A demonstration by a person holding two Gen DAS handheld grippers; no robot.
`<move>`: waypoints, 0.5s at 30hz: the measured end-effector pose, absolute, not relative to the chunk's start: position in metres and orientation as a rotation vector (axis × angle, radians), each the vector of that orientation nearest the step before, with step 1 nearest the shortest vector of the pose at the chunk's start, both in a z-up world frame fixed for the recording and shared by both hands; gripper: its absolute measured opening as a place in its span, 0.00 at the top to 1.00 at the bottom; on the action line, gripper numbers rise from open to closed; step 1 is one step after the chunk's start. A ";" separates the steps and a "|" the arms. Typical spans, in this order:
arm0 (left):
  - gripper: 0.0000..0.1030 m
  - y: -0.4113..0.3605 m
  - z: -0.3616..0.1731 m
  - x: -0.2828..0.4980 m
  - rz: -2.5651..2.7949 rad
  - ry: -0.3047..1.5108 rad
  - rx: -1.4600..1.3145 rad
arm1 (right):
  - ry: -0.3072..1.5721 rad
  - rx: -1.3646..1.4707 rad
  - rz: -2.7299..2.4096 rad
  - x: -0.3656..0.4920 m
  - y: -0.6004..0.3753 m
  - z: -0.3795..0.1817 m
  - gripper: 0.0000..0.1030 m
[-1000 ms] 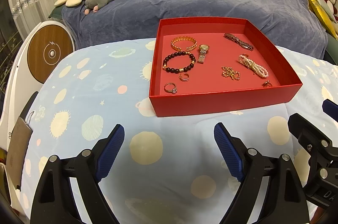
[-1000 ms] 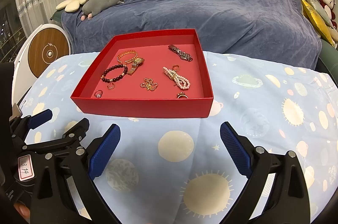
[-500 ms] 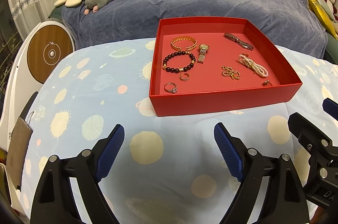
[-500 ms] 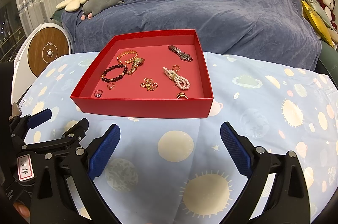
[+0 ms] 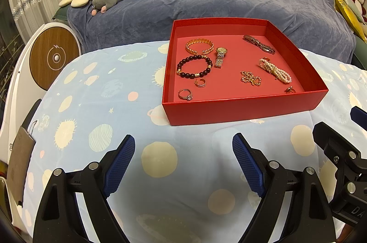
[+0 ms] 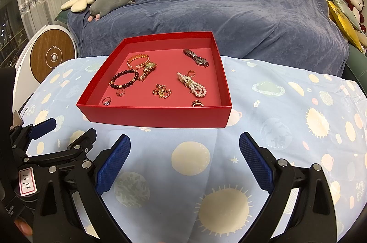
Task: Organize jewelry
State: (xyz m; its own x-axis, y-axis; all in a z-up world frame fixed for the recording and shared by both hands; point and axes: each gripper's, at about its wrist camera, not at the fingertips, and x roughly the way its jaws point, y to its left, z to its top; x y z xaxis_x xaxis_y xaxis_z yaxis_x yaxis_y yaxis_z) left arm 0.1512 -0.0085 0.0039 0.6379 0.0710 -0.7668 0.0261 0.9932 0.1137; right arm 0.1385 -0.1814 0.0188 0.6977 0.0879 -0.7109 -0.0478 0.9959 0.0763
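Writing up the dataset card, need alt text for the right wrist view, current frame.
A shallow red cardboard box sits on a pale blue planet-print cloth, holding scattered jewelry: a dark beaded bracelet, a gold wristwatch, a white pearl strand and several rings. The open right gripper hovers before it, empty, with the left gripper at lower left.

L gripper [image 5: 183, 158] open, empty, near red box [image 5: 240, 111] w/ jewelry.
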 end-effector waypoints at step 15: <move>0.18 -0.008 0.002 0.151 0.023 0.884 0.115 | 0.795 0.053 0.076 0.139 -0.181 0.019 0.09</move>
